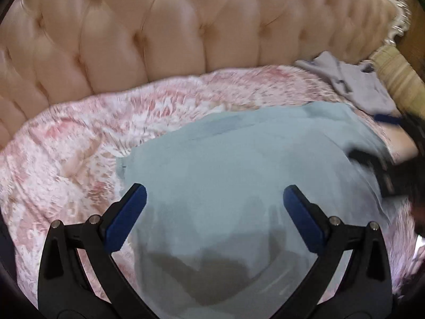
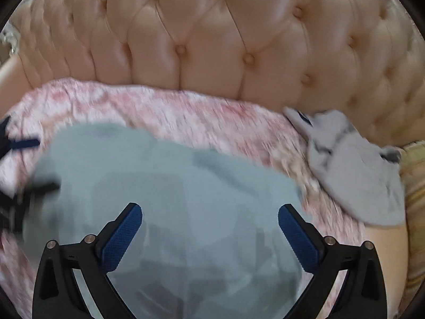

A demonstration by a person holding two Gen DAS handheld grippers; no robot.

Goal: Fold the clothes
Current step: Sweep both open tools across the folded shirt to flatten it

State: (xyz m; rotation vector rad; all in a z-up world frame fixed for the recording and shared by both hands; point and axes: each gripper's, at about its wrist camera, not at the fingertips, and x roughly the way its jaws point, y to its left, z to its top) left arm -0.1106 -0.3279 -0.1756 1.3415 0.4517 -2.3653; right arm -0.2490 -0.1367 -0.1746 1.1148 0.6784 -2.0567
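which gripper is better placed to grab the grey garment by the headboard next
Right. The grey garment lies just right of the open right gripper; the open left gripper is farther away, over the blue cloth.

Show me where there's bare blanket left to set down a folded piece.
Freest: the pink blanket left of the blue-grey garment, bordered by the tufted headboard. A narrower strip runs between garment and headboard. Crowded to the right: the crumpled grey garment fills that corner, and both open grippers, left and right, hover over the middle.
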